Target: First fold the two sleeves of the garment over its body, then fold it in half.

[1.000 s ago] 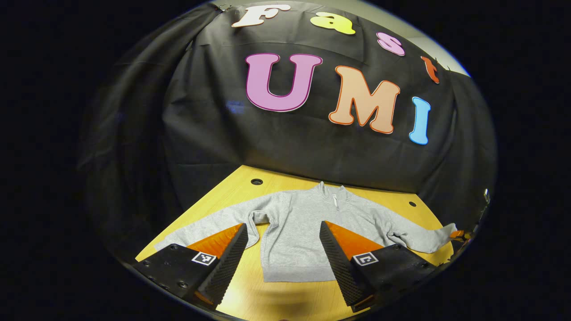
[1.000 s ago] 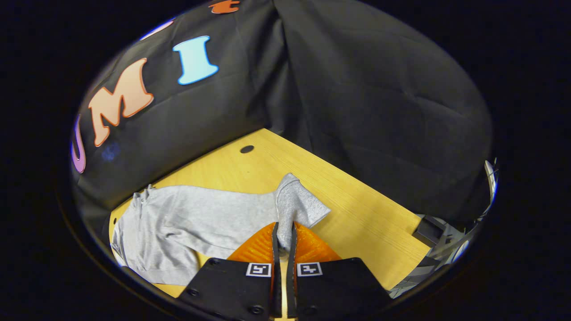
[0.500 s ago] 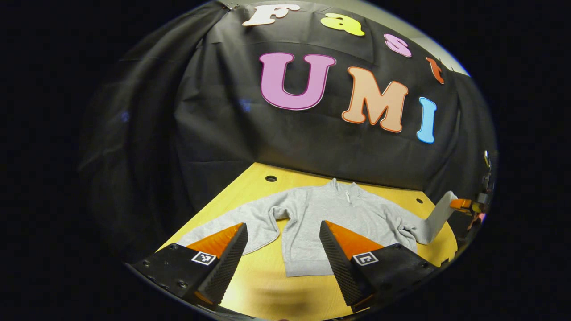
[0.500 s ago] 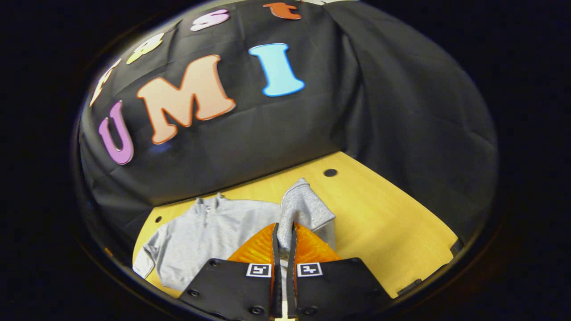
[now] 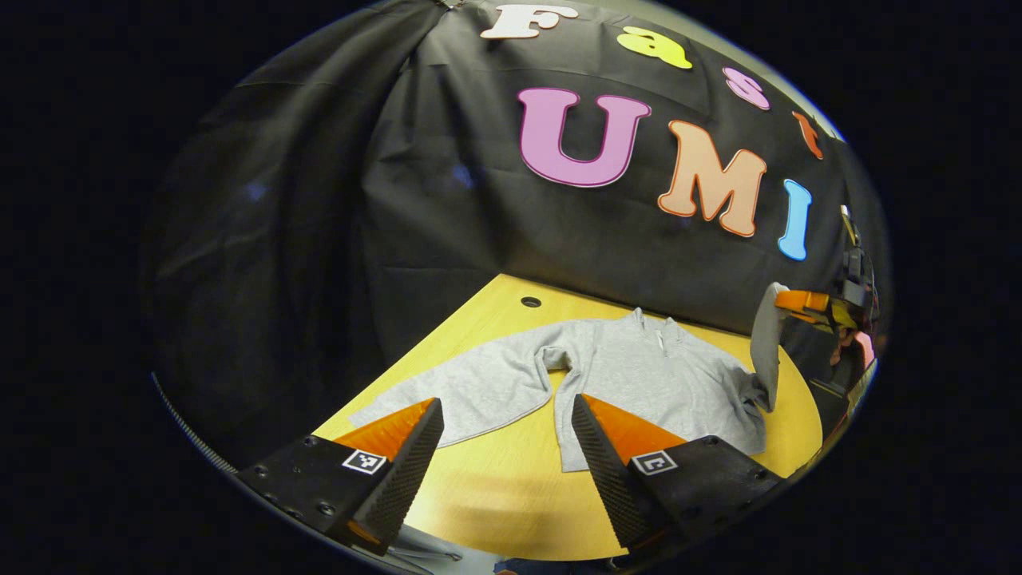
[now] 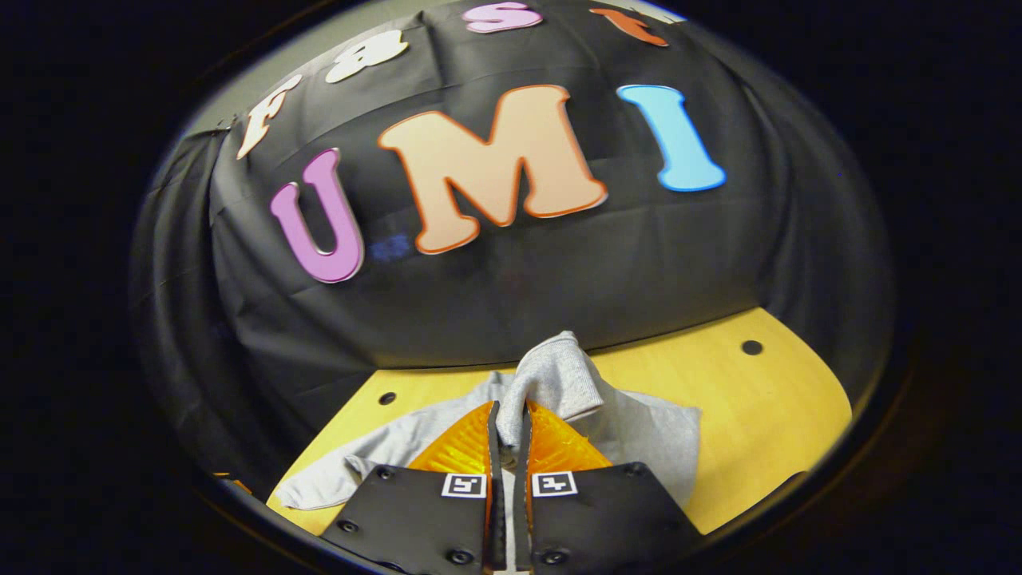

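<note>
R hand-held gripper (image 6: 506, 423) clamped on sleeve cuff (image 6: 551, 379), raised above garment (image 5: 639, 379) to fold over body; L hand-held gripper (image 5: 507, 431) apart, idle near hem

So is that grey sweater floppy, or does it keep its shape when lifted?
Probably floppy: the sleeve pinched by the right gripper droops over its fingers, and hangs limp in the left gripper view. It looks light, since one pinch lifts the sleeve. The sweater lies flat on the table, so it should fold easily.
</note>
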`<state>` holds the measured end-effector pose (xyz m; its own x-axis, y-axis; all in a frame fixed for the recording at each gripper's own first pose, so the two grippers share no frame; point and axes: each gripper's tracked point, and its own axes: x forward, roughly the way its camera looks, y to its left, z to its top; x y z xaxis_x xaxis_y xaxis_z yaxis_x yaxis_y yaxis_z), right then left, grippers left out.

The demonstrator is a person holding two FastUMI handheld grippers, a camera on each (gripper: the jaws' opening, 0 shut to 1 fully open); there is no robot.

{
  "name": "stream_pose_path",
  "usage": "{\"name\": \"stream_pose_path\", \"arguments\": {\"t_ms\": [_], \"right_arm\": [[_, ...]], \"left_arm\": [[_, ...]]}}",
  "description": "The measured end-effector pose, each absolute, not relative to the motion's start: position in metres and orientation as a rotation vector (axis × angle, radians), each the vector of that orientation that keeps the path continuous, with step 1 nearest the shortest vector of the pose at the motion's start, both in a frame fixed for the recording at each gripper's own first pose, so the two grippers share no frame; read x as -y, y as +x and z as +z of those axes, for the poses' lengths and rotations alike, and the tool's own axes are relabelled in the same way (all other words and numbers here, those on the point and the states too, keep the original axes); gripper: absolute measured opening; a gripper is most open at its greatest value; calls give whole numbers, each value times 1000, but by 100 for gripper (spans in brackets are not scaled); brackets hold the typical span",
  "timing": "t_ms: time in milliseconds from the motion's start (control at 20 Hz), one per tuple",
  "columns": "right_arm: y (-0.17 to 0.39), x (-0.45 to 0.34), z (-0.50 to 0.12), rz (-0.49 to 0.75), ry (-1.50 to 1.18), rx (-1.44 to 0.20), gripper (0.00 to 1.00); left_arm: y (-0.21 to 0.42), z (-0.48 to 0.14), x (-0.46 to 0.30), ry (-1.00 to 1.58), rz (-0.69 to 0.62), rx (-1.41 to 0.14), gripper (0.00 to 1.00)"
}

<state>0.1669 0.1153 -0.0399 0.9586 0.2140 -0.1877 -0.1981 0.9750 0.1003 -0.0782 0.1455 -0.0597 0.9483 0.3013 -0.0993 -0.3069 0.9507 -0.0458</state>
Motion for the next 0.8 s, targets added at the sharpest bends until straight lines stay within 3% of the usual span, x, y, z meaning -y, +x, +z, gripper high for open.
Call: {"name": "stream_pose_path", "arguments": {"t_ms": [400,800], "right_arm": [[199,-296,-66,457,7,-211,7],[230,-398,-141,494,-172,-326,8]], "left_arm": [[-105,-84,-193,-95,388,-112,95],[-106,-111,-253,-136,481,-131,95]]}}
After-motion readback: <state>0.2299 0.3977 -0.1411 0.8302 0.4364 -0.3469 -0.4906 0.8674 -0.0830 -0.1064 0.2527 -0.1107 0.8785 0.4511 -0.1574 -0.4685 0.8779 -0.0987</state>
